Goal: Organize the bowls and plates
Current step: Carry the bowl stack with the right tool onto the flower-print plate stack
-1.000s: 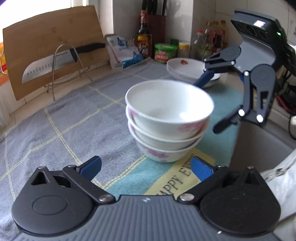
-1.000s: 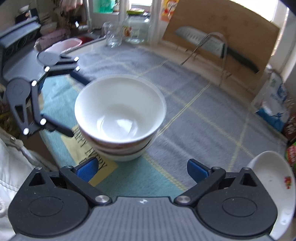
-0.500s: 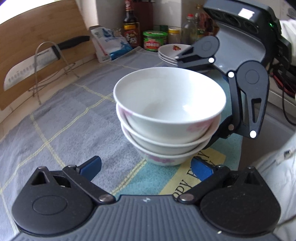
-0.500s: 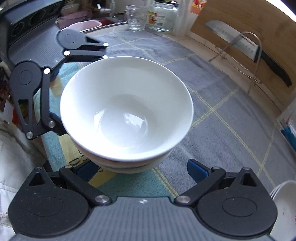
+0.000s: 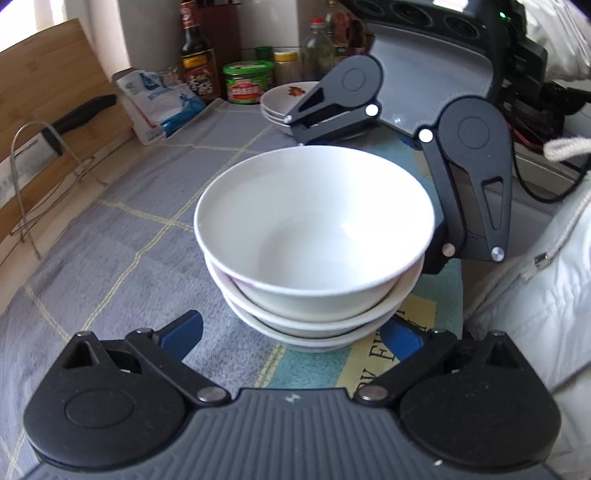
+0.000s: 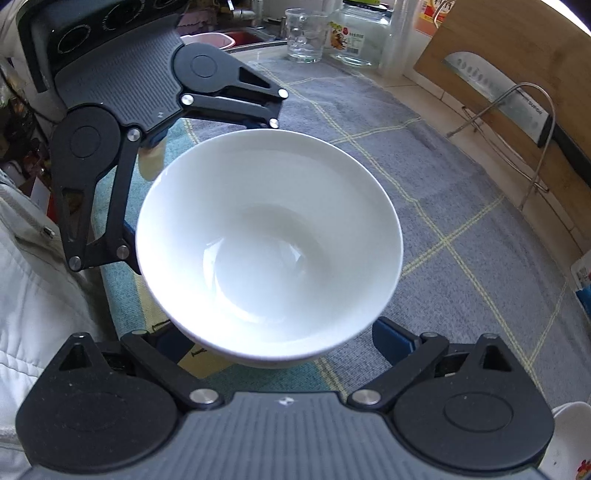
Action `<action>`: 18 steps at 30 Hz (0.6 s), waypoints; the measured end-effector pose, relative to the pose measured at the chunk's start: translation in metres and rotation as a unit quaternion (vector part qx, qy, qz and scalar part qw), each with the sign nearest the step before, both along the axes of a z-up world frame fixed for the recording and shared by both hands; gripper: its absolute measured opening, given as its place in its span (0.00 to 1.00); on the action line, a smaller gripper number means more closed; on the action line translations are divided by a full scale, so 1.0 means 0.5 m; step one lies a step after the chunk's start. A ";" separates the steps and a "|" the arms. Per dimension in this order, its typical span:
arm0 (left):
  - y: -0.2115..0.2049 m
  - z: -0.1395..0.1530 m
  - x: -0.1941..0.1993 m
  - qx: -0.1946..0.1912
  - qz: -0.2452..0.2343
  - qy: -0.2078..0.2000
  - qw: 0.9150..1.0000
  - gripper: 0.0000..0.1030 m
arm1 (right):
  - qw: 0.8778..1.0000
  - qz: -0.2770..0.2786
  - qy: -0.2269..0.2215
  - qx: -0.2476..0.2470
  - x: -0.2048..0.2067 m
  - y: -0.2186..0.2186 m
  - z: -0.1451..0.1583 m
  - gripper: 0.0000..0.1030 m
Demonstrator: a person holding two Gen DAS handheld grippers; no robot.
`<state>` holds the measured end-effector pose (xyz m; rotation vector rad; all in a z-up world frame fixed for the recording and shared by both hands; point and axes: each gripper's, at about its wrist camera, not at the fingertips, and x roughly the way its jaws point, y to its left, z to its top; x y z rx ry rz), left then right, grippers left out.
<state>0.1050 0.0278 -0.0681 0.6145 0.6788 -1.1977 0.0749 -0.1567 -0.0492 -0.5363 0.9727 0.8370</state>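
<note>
The counter (image 5: 110,236), under a grey checked cloth, carries a stack of bowls (image 5: 314,251) near its front edge. Only the left wrist view catches the stack of plates (image 5: 284,101) back by the jars; only the right wrist view shows the drinking glass (image 6: 304,35). The left gripper (image 5: 291,334) has been narrowing but is spread either side of the stack's base, fingers (image 5: 183,332) not pressing. The right gripper (image 6: 282,341) straddles it opposite, jaws spread wide.

I note soft daylight from the far window side, glare inside the top bowl (image 6: 269,254), strong fisheye bending and slight blur at edges.
</note>
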 end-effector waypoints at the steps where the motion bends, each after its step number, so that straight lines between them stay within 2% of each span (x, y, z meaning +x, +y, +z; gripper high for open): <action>1: -0.001 0.001 0.000 0.001 -0.006 -0.003 1.000 0.97 | 1.000 0.002 -0.001 -0.003 -0.001 0.002 0.002 0.98; 10: -0.016 0.003 0.021 0.009 -0.062 0.001 0.998 0.93 | 1.000 0.007 0.008 -0.005 -0.006 0.005 0.011 0.88; 18: -0.022 0.006 0.021 0.013 -0.094 -0.006 0.995 0.89 | 1.000 0.000 0.014 -0.002 -0.009 0.005 0.013 0.87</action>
